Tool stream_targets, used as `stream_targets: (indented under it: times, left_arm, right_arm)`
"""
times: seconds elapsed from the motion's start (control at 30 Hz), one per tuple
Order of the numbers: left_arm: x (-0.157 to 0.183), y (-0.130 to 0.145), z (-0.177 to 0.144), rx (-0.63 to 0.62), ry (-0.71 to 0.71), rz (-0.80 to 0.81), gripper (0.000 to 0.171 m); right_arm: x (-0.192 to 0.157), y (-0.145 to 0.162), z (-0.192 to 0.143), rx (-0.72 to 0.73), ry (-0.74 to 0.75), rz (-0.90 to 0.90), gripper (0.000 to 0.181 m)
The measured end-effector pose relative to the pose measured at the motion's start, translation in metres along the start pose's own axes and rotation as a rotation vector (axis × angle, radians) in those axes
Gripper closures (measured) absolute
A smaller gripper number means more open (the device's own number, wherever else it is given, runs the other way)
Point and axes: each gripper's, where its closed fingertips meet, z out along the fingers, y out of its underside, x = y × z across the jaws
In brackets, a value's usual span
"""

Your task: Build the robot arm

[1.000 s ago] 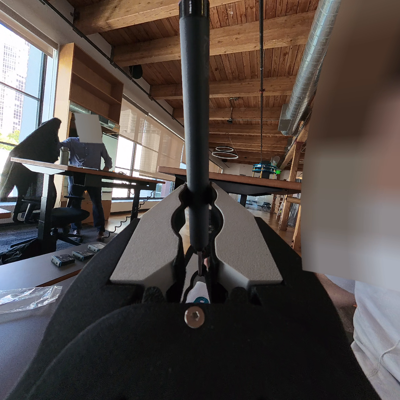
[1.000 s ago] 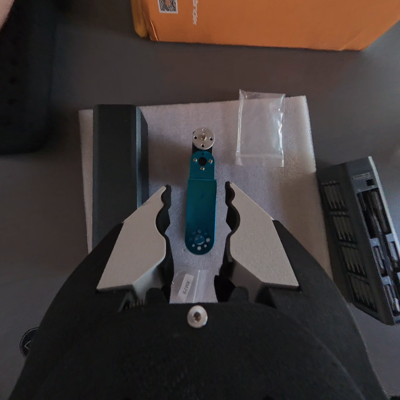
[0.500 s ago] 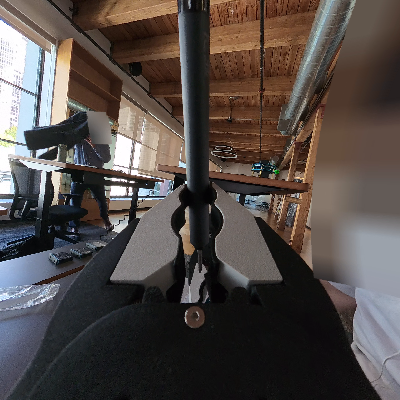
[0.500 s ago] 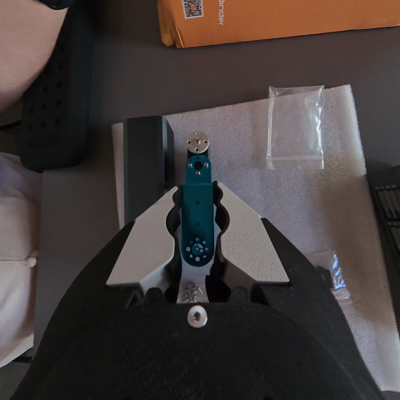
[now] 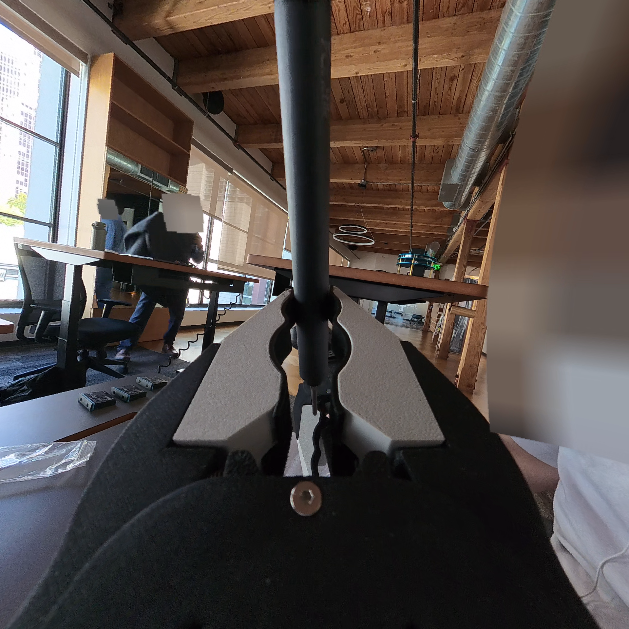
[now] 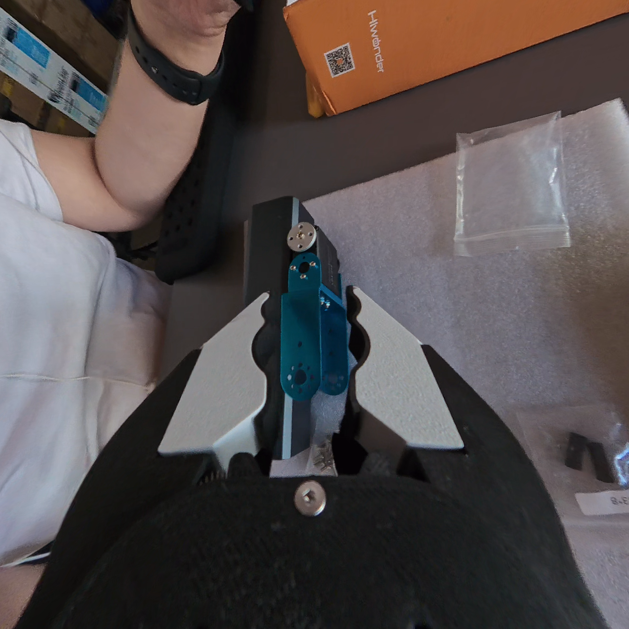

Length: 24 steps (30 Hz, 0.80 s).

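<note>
- Between the two pale grey fingers of the right gripper (image 6: 309,296) sits a teal anodised metal servo bracket (image 6: 301,335), clenched on both flanks and lifted above the white foam sheet (image 6: 476,323).
- Joined to the far end of that bracket is a small black servo body (image 6: 328,260), topped by a round silver horn disc (image 6: 301,236) with small holes.
- Just beyond and to the left of the bracket stands a tall dark grey rectangular box (image 6: 269,245), resting on the foam sheet's left edge.
- Below the bracket, near the gripper's base, a small heap of silver screws (image 6: 321,454) lies on the foam.
- Well to the right of the bracket, a clear zip-lock plastic bag (image 6: 510,183) lies flat on the foam.
- Farther beyond the bracket, an orange cardboard box (image 6: 442,44) sits on the dark grey table (image 6: 340,143).
- Left of the bracket, a person's bare forearm with a black wristband (image 6: 170,76) and a white shirt fill the edge.
- Seen from the left wrist camera, the left gripper (image 5: 311,299) grasps a slim black precision screwdriver (image 5: 304,170) upright, its thin metal bit (image 5: 315,401) pointing down between the fingers.
- Left of the screwdriver, a crumpled clear plastic wrapper (image 5: 41,456) and three small dark packets (image 5: 124,391) lie on the table.
</note>
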Motion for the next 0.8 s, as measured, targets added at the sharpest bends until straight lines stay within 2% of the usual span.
stream_targets:
  times: [0.1,0.23,0.3,0.37,0.5,0.6,0.7,0.8]
  left_arm:
    - [0.0,0.001,0.0,-0.004,-0.001,-0.002,0.155]
    - [0.0,0.002,0.001,-0.009,0.001,-0.002,0.155]
    - [-0.002,0.003,0.001,-0.016,-0.013,0.005,0.155]
    - [-0.001,0.004,0.002,-0.024,-0.007,0.002,0.155]
    - [-0.008,0.014,0.003,-0.071,-0.038,-0.018,0.156]
    - [-0.012,0.025,0.006,-0.113,-0.045,-0.041,0.156]
    - [-0.016,0.036,0.01,-0.161,-0.063,-0.038,0.155]
    - [-0.016,0.045,0.013,-0.208,-0.066,-0.028,0.155]
  right_arm:
    - [-0.008,0.007,-0.002,-0.008,-0.085,0.063,0.138]
    - [0.001,0.02,-0.004,-0.059,0.095,-0.026,0.139]
    - [-0.005,0.024,-0.002,-0.093,0.114,-0.055,0.152]
    - [-0.004,0.025,-0.002,-0.109,0.153,-0.052,0.155]
    - [-0.007,0.026,-0.001,-0.13,0.165,-0.003,0.156]
    - [-0.013,0.028,0.002,-0.143,0.106,0.059,0.156]
    - [-0.014,0.024,-0.002,-0.136,0.048,0.083,0.151]
    - [-0.01,0.005,-0.022,-0.039,0.094,0.012,0.145]
